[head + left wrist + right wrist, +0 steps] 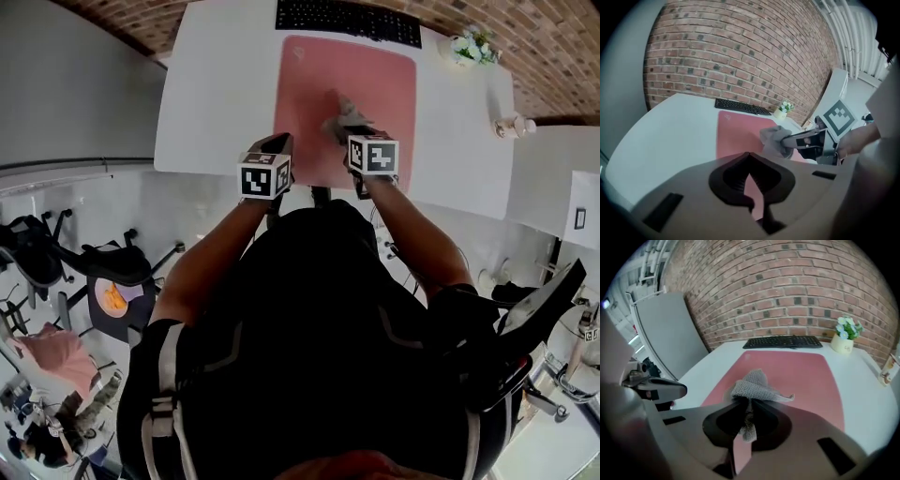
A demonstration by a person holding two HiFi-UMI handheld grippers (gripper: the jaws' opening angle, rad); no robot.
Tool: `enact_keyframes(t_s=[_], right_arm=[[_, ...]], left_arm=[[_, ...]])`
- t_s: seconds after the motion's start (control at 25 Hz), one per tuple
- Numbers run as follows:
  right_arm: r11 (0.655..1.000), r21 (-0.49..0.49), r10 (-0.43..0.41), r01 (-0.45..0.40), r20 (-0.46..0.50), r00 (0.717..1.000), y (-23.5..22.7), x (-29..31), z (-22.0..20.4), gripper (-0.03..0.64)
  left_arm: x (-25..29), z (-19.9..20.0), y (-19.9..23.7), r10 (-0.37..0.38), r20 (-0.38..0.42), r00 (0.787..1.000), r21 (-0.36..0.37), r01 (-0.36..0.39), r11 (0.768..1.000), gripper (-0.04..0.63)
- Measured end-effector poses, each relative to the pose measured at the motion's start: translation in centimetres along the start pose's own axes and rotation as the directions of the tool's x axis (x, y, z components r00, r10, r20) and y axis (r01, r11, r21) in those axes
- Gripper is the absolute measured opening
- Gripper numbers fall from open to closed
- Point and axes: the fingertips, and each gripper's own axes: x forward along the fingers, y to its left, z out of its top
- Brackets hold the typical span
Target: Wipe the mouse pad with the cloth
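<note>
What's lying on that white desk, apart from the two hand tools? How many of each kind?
Keyboard: 1
Mouse pad: 1
Cloth: 1
Flower pot: 1
Small unclear item: 1
Total: 5

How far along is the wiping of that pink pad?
Done: the cloth is clamped in the right tool. In hand: it sits at the middle of the mouse pad, apparently mid-wipe. The left tool is shut and empty by the pad's near edge. Left: unclear, since the pad shows no marks telling wiped from unwiped.
</note>
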Motion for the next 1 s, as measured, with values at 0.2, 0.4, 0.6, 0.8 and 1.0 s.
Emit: enact_keyframes(t_s=[0.2, 0.4, 0.6, 0.8, 1.0], right_arm=[[0.980, -0.107, 0.168, -0.168, -0.009, 0.986, 6.9, 4.1, 2.1, 0.037], [0.953, -0.174, 0.239, -0.249, -0.073, 0.968, 11.8, 7.4, 2.6, 0.037], [0.955, -0.178, 0.216, -0.236, -0.121, 0.969, 12.1, 10.7, 2.2, 0.037], [0.969, -0.137, 0.190, -0.207, -0.122, 0.974, 10.4, 12.0, 2.6, 0.037], [0.981, -0.089, 0.163, -0.174, -0.114, 0.980, 8.2, 11.8, 2.6, 0.037]], left_arm=[[-1.8, 0.1, 3.0, 0.077, 0.024, 0.997, -0.059, -0.075, 0.995, -0.002], [-2.9, 0.5, 5.0, 0.136, 0.042, 0.990, -0.097, -0.132, 0.987, -0.002], [-2.9, 1.0, 5.8, 0.141, 0.037, 0.989, -0.076, -0.138, 0.988, -0.002], [-2.9, 1.3, 6.6, 0.152, 0.028, 0.988, -0.094, -0.149, 0.984, -0.002], [-2.1, 2.1, 6.2, 0.134, 0.026, 0.991, -0.085, -0.131, 0.988, -0.001]])
